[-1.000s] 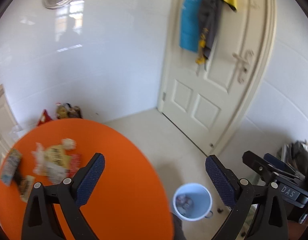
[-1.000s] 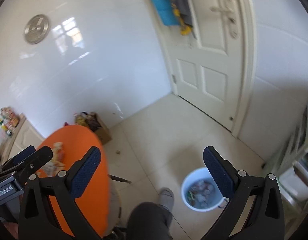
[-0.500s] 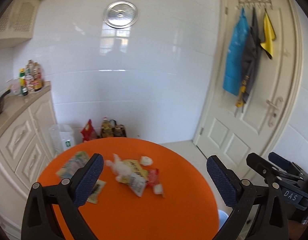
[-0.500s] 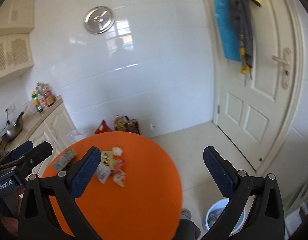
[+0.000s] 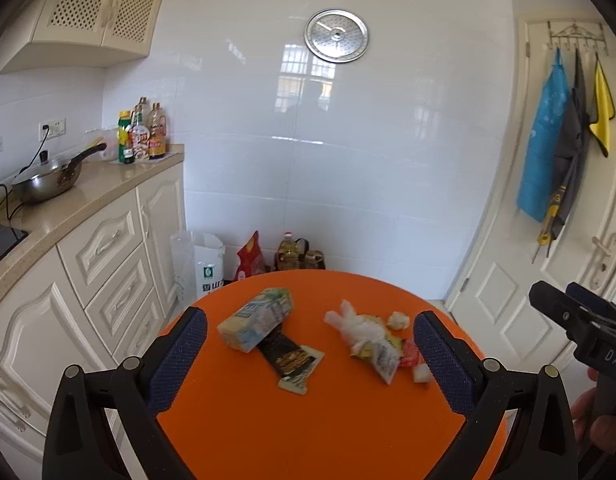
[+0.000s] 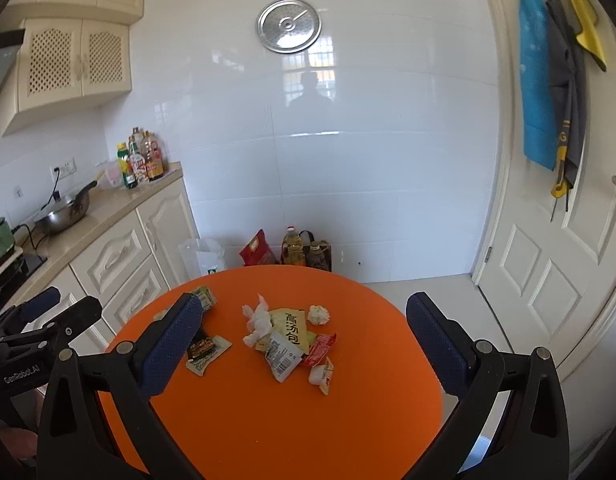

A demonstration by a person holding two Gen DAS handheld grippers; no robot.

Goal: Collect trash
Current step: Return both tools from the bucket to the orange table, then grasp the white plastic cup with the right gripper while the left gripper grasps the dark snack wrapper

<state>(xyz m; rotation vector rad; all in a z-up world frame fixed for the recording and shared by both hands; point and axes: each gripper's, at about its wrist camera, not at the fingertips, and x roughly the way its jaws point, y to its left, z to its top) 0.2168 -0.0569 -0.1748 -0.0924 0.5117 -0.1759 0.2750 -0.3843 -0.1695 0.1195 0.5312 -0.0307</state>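
On the orange counter [image 5: 308, 420], the carton [image 5: 256, 322] at 11 o'clock hides the far end of a dark wrapper [image 5: 291, 361], and in the right wrist view that carton [image 6: 203, 297] is largely hidden behind a finger. The left gripper [image 5: 310, 360] holds its fingers wide apart and empty, carton and wrapper between them, while the white tissue [image 5: 358, 326] and yellow packet [image 5: 382, 350] lie toward 1 o'clock, the red wrapper [image 5: 410, 356] partly behind the right-hand finger. The right gripper [image 6: 303, 344] is likewise spread and empty, with the trash heap [image 6: 287, 340] between its fingers, the paper ball [image 6: 319, 314] at 12 o'clock.
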